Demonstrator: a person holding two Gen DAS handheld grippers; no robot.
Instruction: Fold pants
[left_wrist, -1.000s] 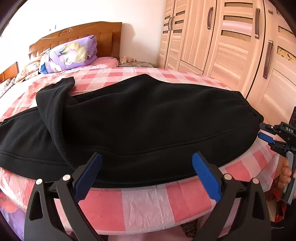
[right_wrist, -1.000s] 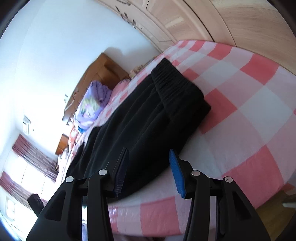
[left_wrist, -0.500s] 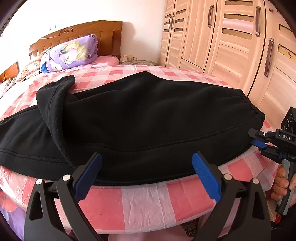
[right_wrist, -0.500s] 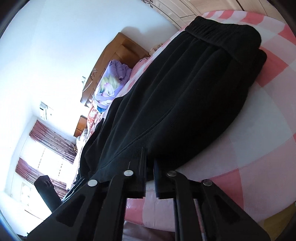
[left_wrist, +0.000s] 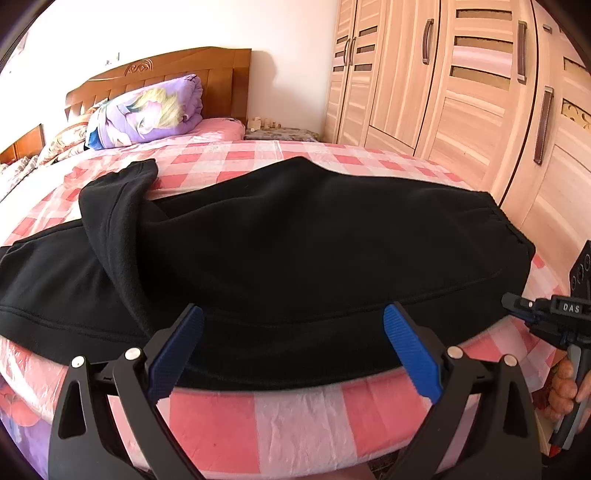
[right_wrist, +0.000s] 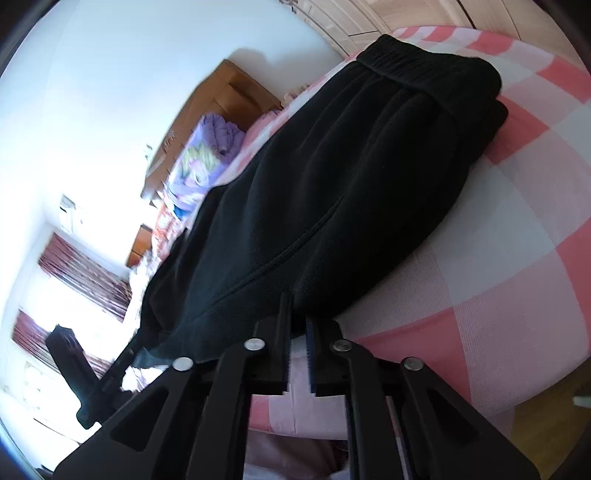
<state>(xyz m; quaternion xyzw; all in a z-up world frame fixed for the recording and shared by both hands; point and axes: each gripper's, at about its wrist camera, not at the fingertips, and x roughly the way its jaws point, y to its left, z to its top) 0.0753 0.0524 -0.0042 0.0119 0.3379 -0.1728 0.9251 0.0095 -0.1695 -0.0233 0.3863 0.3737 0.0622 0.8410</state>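
Observation:
Black pants (left_wrist: 295, 251) lie across the pink checked bed (left_wrist: 295, 421), with one leg folded over at the left. The elastic waistband (right_wrist: 417, 70) is at the far end in the right wrist view. My left gripper (left_wrist: 293, 314) is open just in front of the pants' near edge, with nothing between its blue pads (left_wrist: 410, 350). My right gripper (right_wrist: 297, 314) reaches the near edge of the pants (right_wrist: 332, 192). Its jaws are almost together and opening slightly, with black cloth between their tips. From the left wrist view, the right gripper (left_wrist: 513, 304) is at the pants' right corner, held by a hand (left_wrist: 565, 387).
A purple printed pillow (left_wrist: 147, 110) leans on the wooden headboard (left_wrist: 177, 70) at the far end. Wardrobe doors (left_wrist: 461, 92) line the right side. A nightstand (left_wrist: 280, 131) with small items sits between the bed and the wardrobe. Red curtains (right_wrist: 81, 269) hang at the window.
My right gripper moved in to the edge of the pants, and its jaws went from wide apart to nearly together. The left gripper stayed where it was, still open.

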